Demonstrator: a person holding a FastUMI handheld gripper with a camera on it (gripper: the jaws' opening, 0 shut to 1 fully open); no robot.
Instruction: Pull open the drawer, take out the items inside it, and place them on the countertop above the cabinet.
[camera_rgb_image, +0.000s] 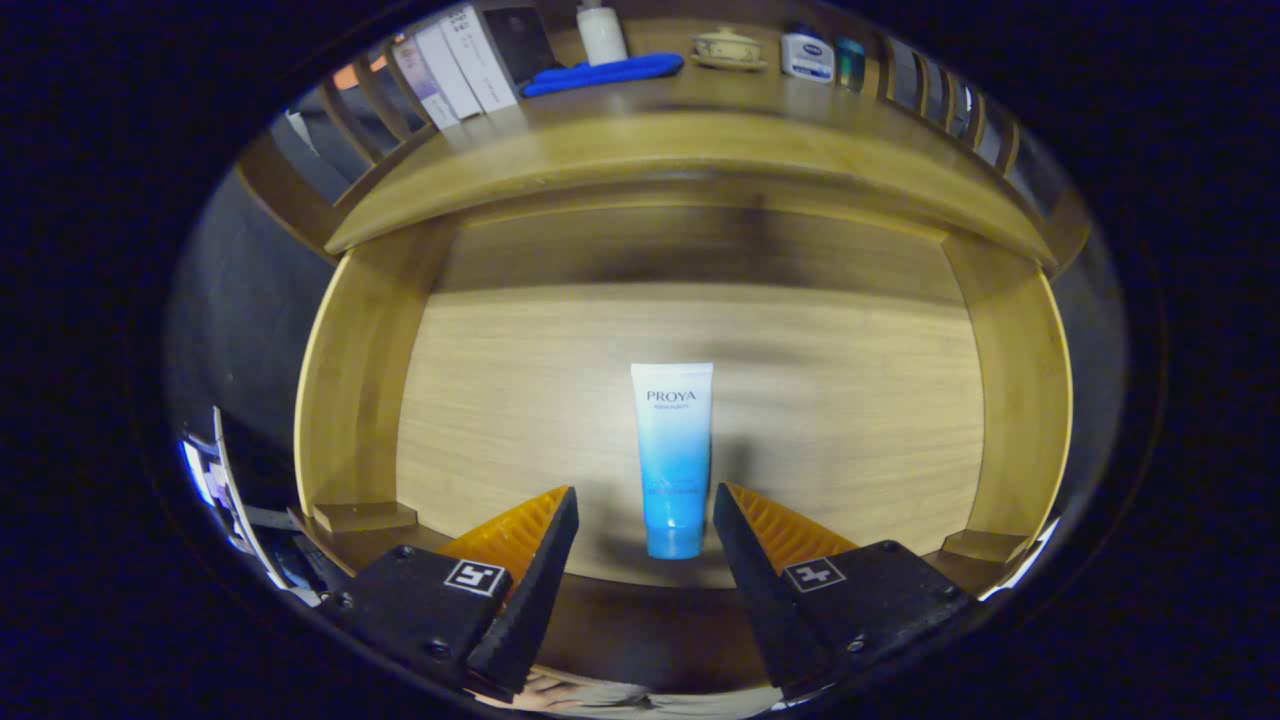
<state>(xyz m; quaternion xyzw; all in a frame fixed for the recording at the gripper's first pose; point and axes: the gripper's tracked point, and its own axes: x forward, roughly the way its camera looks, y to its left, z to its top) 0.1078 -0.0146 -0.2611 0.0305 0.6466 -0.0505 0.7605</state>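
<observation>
The wooden drawer (360, 390) is pulled open below me and I look down into it. A white-to-blue tube (673, 455) lies on the drawer floor, cap end towards me. My gripper (645, 505) hovers above it, open, with the tube's cap end lying in the gap between the fingertips; neither finger presses on it. Beyond the drawer runs the cabinet's countertop (690, 140).
On the countertop stand several boxes (455, 65), a blue flat item (600, 75), a white bottle (602, 35), a small lidded dish (728, 48) and two small containers (808, 55). Wooden railings (360, 120) flank the countertop. The drawer's side walls (1020, 380) close in left and right.
</observation>
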